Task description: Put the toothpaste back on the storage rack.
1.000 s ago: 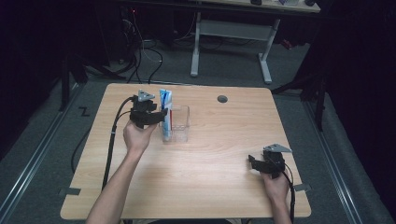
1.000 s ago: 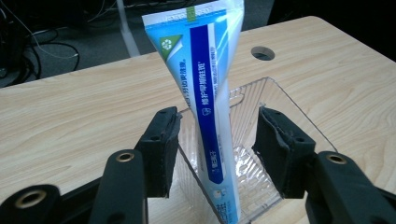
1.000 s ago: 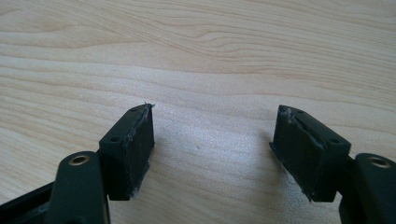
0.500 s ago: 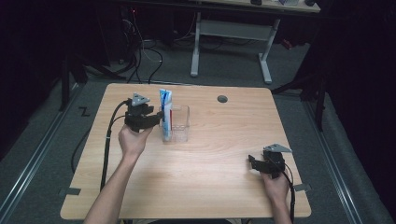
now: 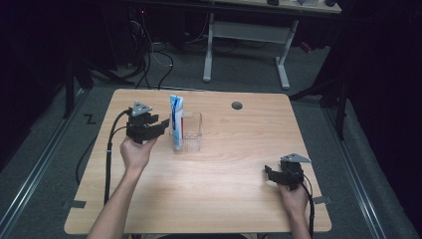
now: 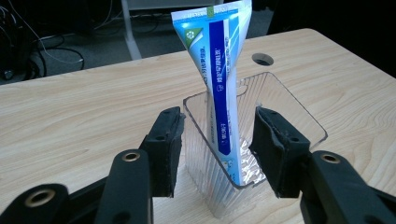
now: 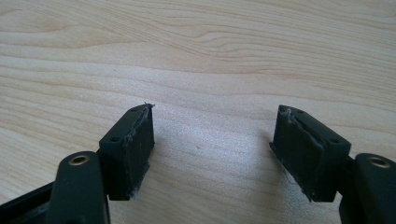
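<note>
A blue-and-white toothpaste tube point(image 6: 223, 88) stands upright in a clear ribbed plastic holder point(image 6: 261, 116) on the wooden table point(image 5: 239, 164), toward the table's far left. The left gripper point(image 6: 215, 140) straddles the holder's near corner; its jaws have just been closing, yet the pads sit just beside the walls without pressing. Well apart, near the right front edge, the right gripper point(image 7: 212, 149) rests with jaws spread wide over bare wood.
</note>
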